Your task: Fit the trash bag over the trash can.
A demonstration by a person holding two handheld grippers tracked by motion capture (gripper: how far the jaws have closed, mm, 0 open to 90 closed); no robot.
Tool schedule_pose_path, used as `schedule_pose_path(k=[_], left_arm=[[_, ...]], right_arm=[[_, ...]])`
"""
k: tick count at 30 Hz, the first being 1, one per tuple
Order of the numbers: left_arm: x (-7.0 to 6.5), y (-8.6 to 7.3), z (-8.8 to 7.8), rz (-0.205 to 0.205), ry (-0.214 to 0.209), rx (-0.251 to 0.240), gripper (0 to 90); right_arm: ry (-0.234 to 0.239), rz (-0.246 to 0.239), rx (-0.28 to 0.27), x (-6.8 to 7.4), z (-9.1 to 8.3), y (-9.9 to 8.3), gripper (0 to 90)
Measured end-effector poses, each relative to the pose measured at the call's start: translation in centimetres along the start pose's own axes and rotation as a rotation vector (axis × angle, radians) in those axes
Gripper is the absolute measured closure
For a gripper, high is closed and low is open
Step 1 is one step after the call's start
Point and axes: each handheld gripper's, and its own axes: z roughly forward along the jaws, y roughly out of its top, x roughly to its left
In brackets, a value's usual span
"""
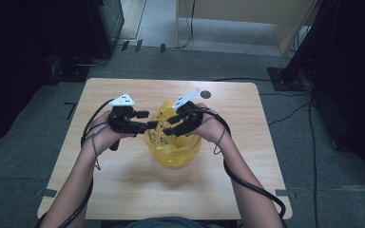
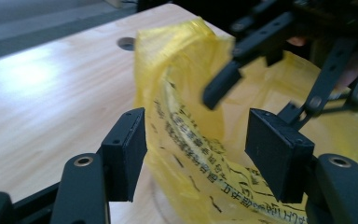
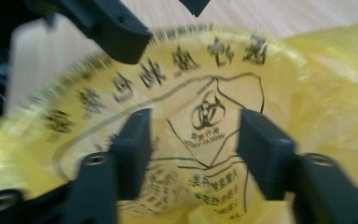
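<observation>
A yellow biohazard bag [image 1: 173,151] with black print stands open in the middle of the wooden table [image 1: 123,190], seemingly lining a round container. My left gripper [image 1: 152,125] reaches the bag's left rim from the left. In the left gripper view my left gripper [image 2: 200,135] is open, the bag's [image 2: 186,70] raised edge stands between the jaws, and neither pad presses on it. My right gripper [image 1: 168,130] comes in from the right over the bag's mouth. In the right gripper view my right gripper [image 3: 193,135] is open, looking down into the bag [image 3: 307,93] with nothing gripped.
A dark round hole [image 1: 205,94] sits near the table's far edge. Beyond the table lie floor cables [image 1: 290,111], a light wooden cabinet [image 1: 247,19] and dark stands [image 1: 294,71] at the right. Bare tabletop lies in front of the bag and on both sides.
</observation>
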Motion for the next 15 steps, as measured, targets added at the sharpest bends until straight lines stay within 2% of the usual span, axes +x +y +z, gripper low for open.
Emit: schedule_pose_path(k=[2, 4, 5, 7, 10, 12, 14, 15], left_arm=[[0.0, -0.3, 0.5, 0.002, -0.024, 0.015, 38.7], [-0.1, -0.5, 0.8, 0.017, -0.015, 0.038, 38.5], [-0.1, -0.5, 0.8, 0.018, -0.014, 0.049, 39.5], [-0.1, -0.7, 0.9, 0.02, -0.017, 0.065, 39.4], [0.1, -0.8, 0.8, 0.029, 0.012, 0.076, 37.3], [0.3, -0.9, 0.6, 0.006, 0.009, 0.073, 36.2], [0.5, -0.9, 0.3, 0.001, 0.016, 0.064, 36.0], [0.5, -0.8, 0.3, -0.003, 0.025, 0.062, 36.0]], right_arm=[[-0.041, -0.017, 0.056, 0.0, 0.5, 0.2, 28.3], [-0.063, 0.001, 0.081, -0.2, 0.8, 0.1, 16.8], [-0.072, 0.01, 0.094, -0.2, 0.9, 0.0, 16.7], [-0.092, -0.023, 0.109, -0.1, 1.0, -0.1, 17.0], [-0.139, -0.116, 0.153, 0.1, 1.2, -0.6, 16.4], [-0.138, -0.178, 0.176, 0.3, 1.3, -0.8, 15.4], [-0.13, -0.229, 0.198, 0.5, 1.4, -1.0, 16.1], [-0.118, -0.257, 0.227, 0.6, 1.5, -1.1, 20.6]])
